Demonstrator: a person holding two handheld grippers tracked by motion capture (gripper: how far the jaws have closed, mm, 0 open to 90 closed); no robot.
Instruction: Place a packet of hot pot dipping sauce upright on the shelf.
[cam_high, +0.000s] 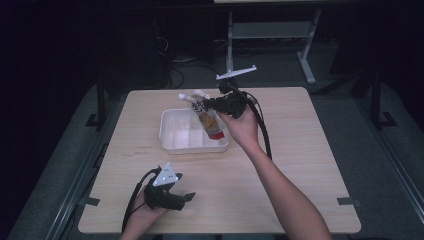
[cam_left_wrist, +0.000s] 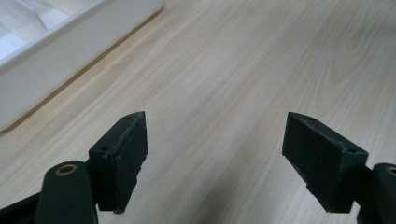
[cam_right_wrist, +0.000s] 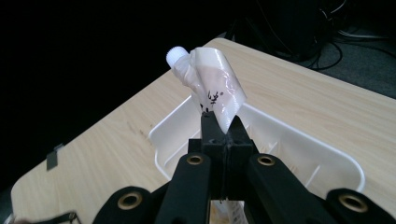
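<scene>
A soft white pouch (cam_high: 206, 116) with a screw spout, black print and a red lower end hangs over the white tray (cam_high: 170, 134) in the high view. My right gripper (cam_high: 209, 105) is shut on the pouch above the tray's back right part. In the right gripper view the black jaws pinch the pouch (cam_right_wrist: 215, 87) at its middle, spout end up, over the tray (cam_right_wrist: 299, 140). My left gripper (cam_high: 186, 199) rests low near the table's front left, open, with nothing between its fingers (cam_left_wrist: 119, 161). The tray's wall (cam_left_wrist: 56, 60) lies ahead of it to the left.
The tray has dividers (cam_high: 189, 131) inside. The light wooden table (cam_high: 290, 145) has bare room right of the tray and along the front. Beyond its far edge stand a metal stand (cam_high: 270, 35) and cables on a dark floor.
</scene>
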